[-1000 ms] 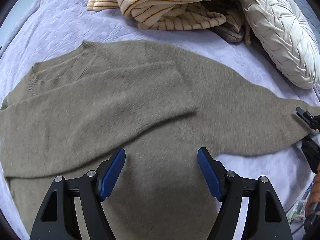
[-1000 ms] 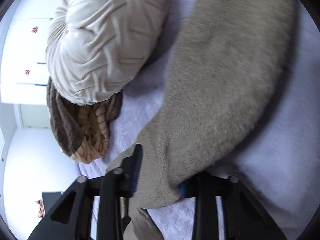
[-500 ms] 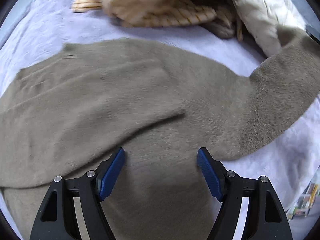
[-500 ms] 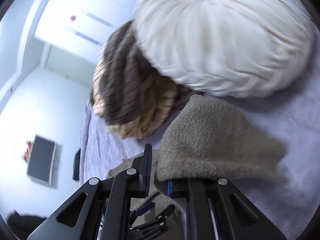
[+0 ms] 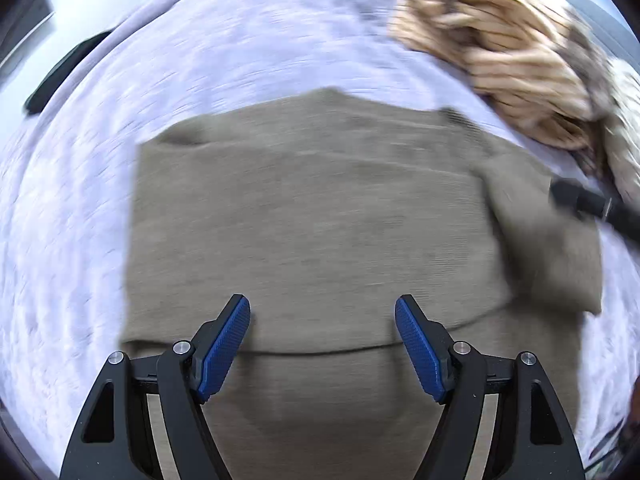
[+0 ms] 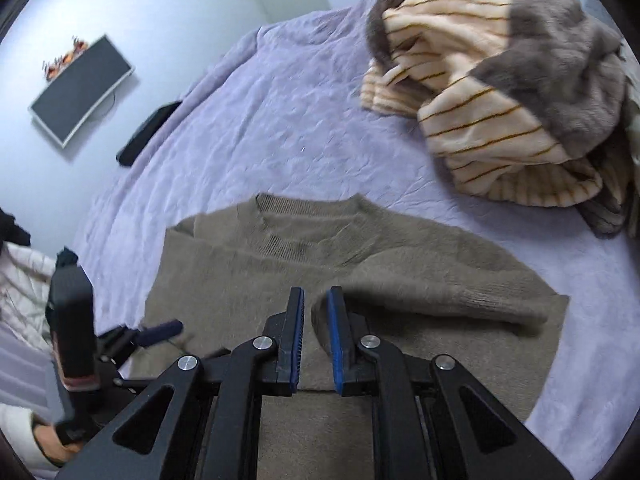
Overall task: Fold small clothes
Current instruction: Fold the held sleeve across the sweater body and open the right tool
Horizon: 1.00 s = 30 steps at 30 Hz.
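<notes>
A taupe knit sweater (image 5: 312, 208) lies flat on the lavender bedspread (image 5: 120, 128), both sleeves folded across its body. My left gripper (image 5: 322, 344) is open and empty, hovering over the sweater's lower half. My right gripper (image 6: 316, 336) hangs over the middle of the sweater (image 6: 248, 280), its jaws a narrow gap apart with nothing between them. The folded right sleeve (image 6: 460, 292) lies just beside its right finger. The right gripper's tip (image 5: 592, 204) shows at the right edge of the left wrist view; the left gripper (image 6: 160, 330) shows low left in the right wrist view.
A heap of cream striped and grey fleece clothes (image 6: 500, 92) sits at the far right of the bed. A dark flat object (image 6: 148, 132) lies at the bed's far left edge. A monitor (image 6: 80, 88) hangs on the wall behind.
My right gripper carried the right sleeve up and over onto the sweater's body and let it go. The left gripper shifted left, staying open.
</notes>
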{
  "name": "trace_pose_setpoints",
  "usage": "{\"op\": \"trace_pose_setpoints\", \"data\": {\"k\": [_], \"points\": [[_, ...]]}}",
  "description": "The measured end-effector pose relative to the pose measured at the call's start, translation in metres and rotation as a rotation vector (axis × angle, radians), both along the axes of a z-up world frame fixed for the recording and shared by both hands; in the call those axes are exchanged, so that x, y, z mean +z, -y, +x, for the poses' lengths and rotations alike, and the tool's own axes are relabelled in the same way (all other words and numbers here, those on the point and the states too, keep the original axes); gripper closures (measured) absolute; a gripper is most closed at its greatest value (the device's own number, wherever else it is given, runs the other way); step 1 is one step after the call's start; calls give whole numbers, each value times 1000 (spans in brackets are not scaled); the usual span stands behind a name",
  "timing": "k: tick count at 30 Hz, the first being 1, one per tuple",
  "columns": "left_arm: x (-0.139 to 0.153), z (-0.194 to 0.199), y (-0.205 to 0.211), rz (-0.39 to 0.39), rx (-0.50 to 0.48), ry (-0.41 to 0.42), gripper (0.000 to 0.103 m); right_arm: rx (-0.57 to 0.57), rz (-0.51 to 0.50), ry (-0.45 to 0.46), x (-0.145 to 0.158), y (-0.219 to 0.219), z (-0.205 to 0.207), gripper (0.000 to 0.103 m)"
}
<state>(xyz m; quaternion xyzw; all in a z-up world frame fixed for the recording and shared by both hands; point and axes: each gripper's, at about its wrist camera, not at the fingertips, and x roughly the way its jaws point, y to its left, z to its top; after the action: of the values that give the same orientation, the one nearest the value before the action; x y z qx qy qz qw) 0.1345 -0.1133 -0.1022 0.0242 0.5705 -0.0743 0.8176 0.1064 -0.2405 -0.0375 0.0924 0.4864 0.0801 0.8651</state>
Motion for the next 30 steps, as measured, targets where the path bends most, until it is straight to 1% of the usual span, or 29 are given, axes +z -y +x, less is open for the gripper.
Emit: {"op": "trace_pose_setpoints", "data": {"k": [1, 5, 7, 9, 11, 13, 14, 15, 16, 18, 20, 22, 23, 25, 28, 30], "points": [[-4, -1, -17, -1, 15, -1, 27, 29, -28, -18, -11, -12, -1, 90], [-11, -8, -49, 3, 52, -13, 27, 135, -121, -95, -53, -60, -3, 90], [-11, -17, -62, -6, 55, -21, 27, 151, -148, -135, -68, -71, -2, 90], [-12, -16, -64, -10, 50, -17, 27, 136, -140, -169, -76, -73, -8, 89], [-11, -17, -61, -16, 46, -14, 27, 80, -80, -180, -72, -63, -14, 88], [-9, -18, -59, -31, 47, -18, 27, -1, -13, -173, -61, -45, -21, 80], [-11, -13, -60, -37, 48, -21, 27, -79, 44, -159, -53, -25, -26, 72], [-12, -12, -58, -42, 48, -22, 27, -124, 72, -150, -49, -15, -29, 68], [-14, -7, -54, -43, 45, -24, 27, -199, 125, -138, -44, 4, -34, 65], [-15, -10, -46, -35, 31, -28, 27, -337, 202, -130, -38, 37, -42, 55], [-18, -10, -40, -8, 21, -33, 27, -455, 302, -131, -42, 67, -50, 50], [-18, -12, -37, -1, 18, -30, 27, -531, 385, -141, -48, 85, -56, 50], [-19, -12, -36, 0, 18, -29, 27, -563, 442, -136, -52, 92, -60, 50], [-21, -11, -35, 6, 16, -31, 27, -602, 517, -137, -57, 103, -62, 50], [-21, -10, -35, 8, 15, -32, 27, -648, 629, -118, -72, 113, -51, 50], [-20, -11, -37, 3, 16, -32, 27, -691, 664, -122, -83, 114, -38, 50]]}}
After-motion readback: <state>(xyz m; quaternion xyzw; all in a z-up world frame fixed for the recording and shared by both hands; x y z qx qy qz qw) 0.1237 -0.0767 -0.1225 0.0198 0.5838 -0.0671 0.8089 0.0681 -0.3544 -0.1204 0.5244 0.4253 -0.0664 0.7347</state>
